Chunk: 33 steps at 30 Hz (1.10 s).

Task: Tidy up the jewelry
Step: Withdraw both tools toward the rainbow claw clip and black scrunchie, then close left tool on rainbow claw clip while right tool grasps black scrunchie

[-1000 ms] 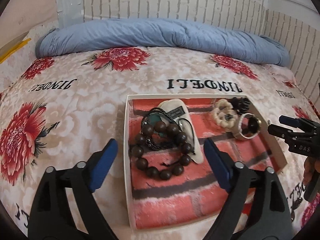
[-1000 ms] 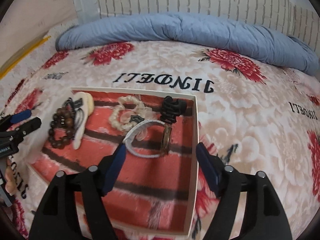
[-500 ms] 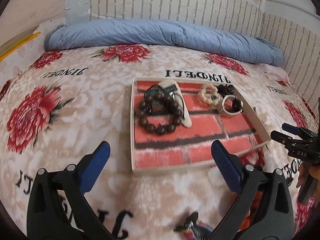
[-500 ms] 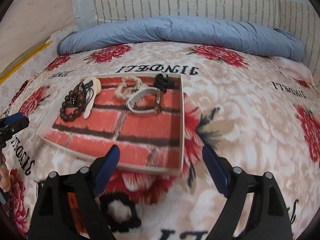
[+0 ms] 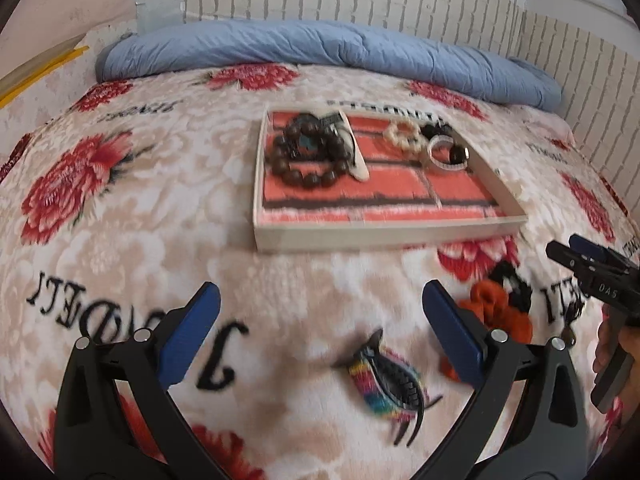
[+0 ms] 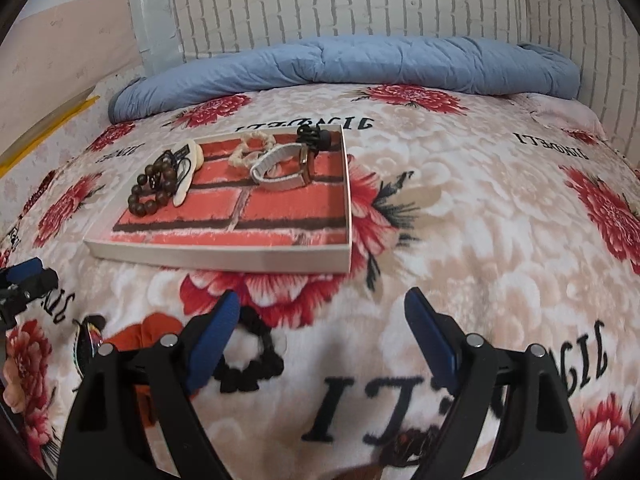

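On the bed, over the flowery blanket, both my tools are hanging with nothing in them. I'm seeing the left tool spread wide, blue pads well apart, and the right tool gaping about the same, also gripping nothing.

The tray with the red brick lining is sitting further up the bed, past both tools. Inside it, toward the far end, I'm looking at a dark wooden bead bracelet lying over a whitish shell-shaped piece, a cream knotted bracelet next to that, then a white-strap watch and a black hair claw tucked in the far right corner. The near half of the tray is showing just the lining.

Stuff lying loose on the blanket, on my side of the tray: a rainbow-striped hair clip sitting roughly between the left tool's fingers but a bit closer in, an orange scrunchie just right of the left tool's right finger, and a black scrunchie right beside the right tool's left finger, partly hiding behind it. The left view is coming through a bit blurry, so I'm not able to make out the clip's details.

A rolled blue duvet is lying along the headboard wall.
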Motion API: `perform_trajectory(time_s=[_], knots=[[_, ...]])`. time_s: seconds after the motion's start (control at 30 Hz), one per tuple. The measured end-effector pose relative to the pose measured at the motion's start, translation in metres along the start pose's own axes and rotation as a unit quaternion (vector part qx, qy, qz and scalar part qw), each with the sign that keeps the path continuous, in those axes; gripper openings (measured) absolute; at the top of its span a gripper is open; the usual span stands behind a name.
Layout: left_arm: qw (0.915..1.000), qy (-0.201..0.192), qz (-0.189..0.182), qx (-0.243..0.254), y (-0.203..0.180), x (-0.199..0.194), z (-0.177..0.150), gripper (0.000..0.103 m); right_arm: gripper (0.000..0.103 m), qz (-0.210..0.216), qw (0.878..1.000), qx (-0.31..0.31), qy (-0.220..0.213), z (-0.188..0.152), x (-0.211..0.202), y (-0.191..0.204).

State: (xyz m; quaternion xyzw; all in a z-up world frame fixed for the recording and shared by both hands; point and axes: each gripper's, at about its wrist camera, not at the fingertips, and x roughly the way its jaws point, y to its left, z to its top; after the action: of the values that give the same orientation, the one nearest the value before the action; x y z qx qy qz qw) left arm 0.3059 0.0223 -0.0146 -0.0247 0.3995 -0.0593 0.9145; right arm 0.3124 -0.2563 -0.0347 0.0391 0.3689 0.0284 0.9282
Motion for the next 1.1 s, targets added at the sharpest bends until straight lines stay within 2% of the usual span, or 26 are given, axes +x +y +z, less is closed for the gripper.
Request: perform_trajectory(time_s=[0.27, 0.7, 0.83, 1.1], knots=[[0.9993, 0.035, -0.004, -0.012, -0.01, 0.016, -0.026, 0.098, 0.083, 0.001, 1.0, 0.004, 0.017, -0.016, 0.007, -0.002], [0.9978, 0.064, -0.007, -0.011, -0.02, 0.034, -0.04, 0.097, 0.081, -0.004, 0.999, -0.015, 0.035, -0.02, 0.019, 0.01], [0.9972, 0.073, -0.007, -0.011, -0.02, 0.039, -0.042, 0.095, 0.074, -0.008, 0.998, -0.024, 0.05, -0.022, 0.027, 0.014], [0.9969, 0.079, -0.001, -0.004, -0.022, 0.043, -0.043, 0.092, 0.069, -0.007, 0.997, -0.027, 0.07, -0.023, 0.037, 0.018]])
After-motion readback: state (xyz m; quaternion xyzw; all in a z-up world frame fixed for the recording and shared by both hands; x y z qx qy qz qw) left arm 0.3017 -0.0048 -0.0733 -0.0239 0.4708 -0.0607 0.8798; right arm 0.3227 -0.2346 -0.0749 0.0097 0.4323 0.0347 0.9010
